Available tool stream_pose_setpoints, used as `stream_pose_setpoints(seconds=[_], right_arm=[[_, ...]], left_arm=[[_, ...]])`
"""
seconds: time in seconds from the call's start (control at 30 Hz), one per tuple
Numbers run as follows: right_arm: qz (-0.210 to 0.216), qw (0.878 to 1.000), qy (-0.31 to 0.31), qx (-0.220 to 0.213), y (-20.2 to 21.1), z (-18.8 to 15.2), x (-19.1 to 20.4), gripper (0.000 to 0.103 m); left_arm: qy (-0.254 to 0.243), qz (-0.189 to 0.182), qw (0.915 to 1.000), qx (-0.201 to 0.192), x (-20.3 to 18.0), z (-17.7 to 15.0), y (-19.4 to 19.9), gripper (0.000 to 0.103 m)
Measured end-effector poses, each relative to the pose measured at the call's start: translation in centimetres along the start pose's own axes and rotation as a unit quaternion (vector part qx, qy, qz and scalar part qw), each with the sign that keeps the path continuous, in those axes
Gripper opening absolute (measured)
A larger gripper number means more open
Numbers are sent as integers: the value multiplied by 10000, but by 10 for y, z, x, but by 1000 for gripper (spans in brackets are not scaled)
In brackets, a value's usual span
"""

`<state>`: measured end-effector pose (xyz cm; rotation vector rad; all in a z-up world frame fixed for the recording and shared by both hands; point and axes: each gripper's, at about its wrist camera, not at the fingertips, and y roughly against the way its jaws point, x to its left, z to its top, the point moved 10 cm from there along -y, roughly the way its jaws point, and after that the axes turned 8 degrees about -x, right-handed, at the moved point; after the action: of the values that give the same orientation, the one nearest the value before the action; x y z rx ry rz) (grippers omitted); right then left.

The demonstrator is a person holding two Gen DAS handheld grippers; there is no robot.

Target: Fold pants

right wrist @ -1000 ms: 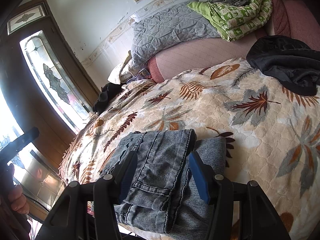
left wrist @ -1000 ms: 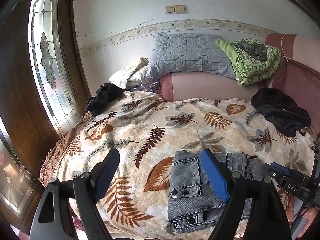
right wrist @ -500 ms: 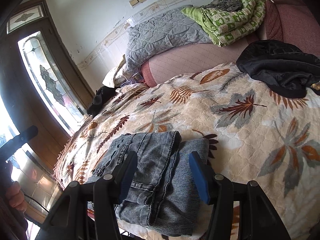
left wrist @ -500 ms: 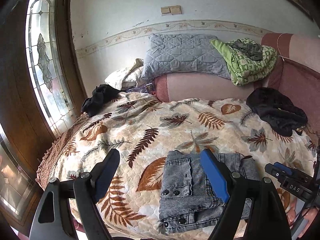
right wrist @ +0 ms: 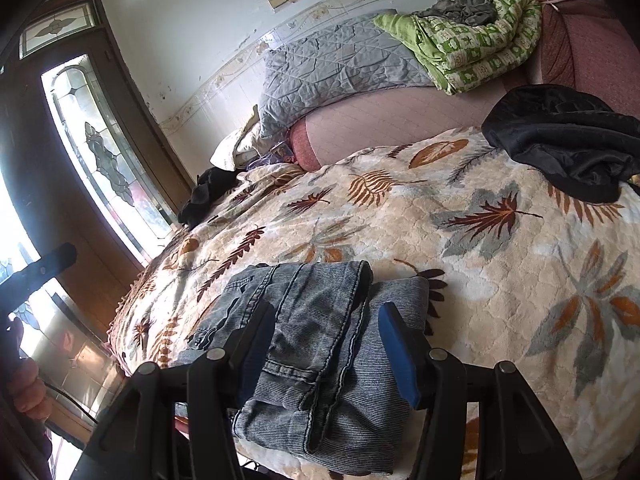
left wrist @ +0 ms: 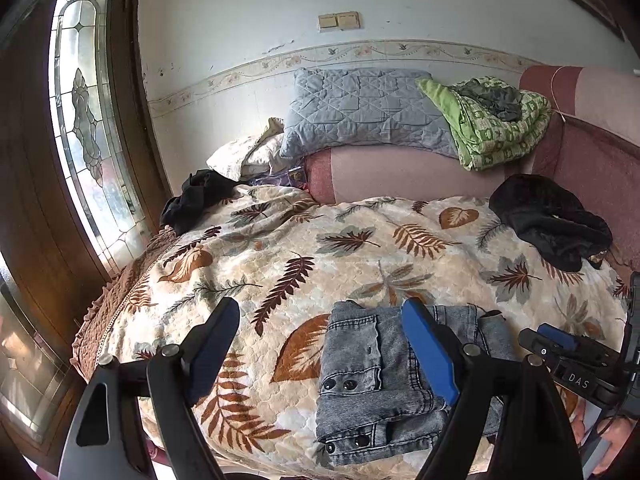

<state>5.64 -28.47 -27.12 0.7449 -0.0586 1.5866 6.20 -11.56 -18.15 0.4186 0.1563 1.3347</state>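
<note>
Two handheld grippers hover over a bed (left wrist: 280, 248) covered by a cream blanket printed with brown and grey leaves. In the left wrist view, the left gripper (left wrist: 320, 344) fills the bottom of the frame, its blue-padded fingers (left wrist: 428, 352) spread wide and holding nothing. The folded grey denim pants (left wrist: 360, 380) lie in a compact stack at the lower centre, near the bed's front edge. The right gripper (left wrist: 560, 348) shows at the lower right edge.

In the right wrist view, the right gripper (right wrist: 328, 344) sits at the bottom centre, fingers (right wrist: 396, 352) wide apart and empty, with the pants (right wrist: 320, 320) lying on the bed between and beyond them. A black garment (right wrist: 568, 140) lies at the upper right. A grey quilted pillow (right wrist: 340, 64) and a green patterned quilt (right wrist: 472, 48) rest along the top.
</note>
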Motion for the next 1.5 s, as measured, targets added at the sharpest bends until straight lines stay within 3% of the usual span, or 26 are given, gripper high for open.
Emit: stream_pose_setpoints(seconds=[1.1,1.5], right_arm=[[56,9999,108,123,-8,-8,9,58],[62,9998,121,157,-10,-9,10,58]], left_arm=[[37,-101,9998,-147,-1,5,4,84],[100,-70,9999,-10,2,1,-2,84]])
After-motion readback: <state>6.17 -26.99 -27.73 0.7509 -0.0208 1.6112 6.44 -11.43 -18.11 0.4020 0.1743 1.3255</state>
